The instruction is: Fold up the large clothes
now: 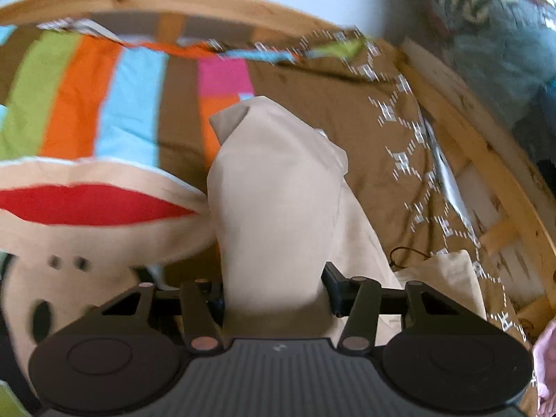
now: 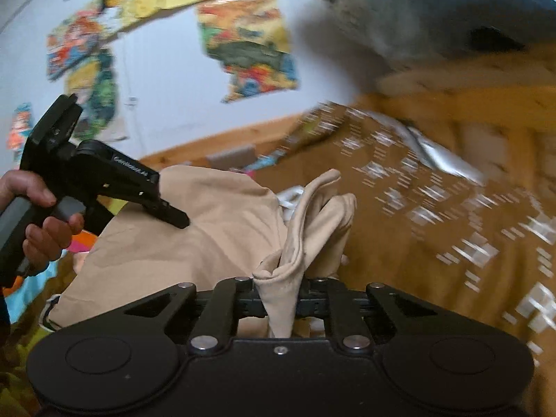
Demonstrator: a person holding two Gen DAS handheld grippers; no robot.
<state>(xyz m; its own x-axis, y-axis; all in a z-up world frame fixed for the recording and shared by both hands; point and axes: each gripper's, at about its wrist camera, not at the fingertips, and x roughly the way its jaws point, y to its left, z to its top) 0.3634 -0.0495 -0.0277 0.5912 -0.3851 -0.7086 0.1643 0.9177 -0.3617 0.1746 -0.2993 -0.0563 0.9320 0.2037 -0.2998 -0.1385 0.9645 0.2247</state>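
Left tool [image 1: 274, 292]: jaws clamped on a thick bunch of the beige garment [image 1: 278, 191], cloth fills the gap completely. From the grip the fabric rises as a tall fold toward 12 o'clock, long axis running 6 to 12, its blunt top corner tipped slightly to 11. At 9 o'clock of that fold the same garment spreads out, showing a red patch [image 1: 90, 205] and dark print marks lower down; blurred, can't read the print. Another beige flap sits at 4 o'clock just beside the tool. Right tool [image 2: 281, 295]: jaws closed on a narrow twisted strip of the garment, pinched between them; from there the strip fans up toward 1 o'clock into two loose flaps. Main body of the garment lies at 10–11 o'clock of the right tool, draped wide. In the right wrist view the left tool [image 2: 173, 217] sits at 10 o'clock, tip touching the cloth, held by a hand [image 2: 41, 222]. Under everything: a bed with a brown patterned cover [image 1: 347, 104] and a striped multicolour blanket [image 1: 104, 97] at 10–11 o'clock, wooden bed frame [image 1: 486, 160] at 2–3 o'clock. Wall posters [image 2: 250, 45] at 12 o'clock, blurred. No containers visible.
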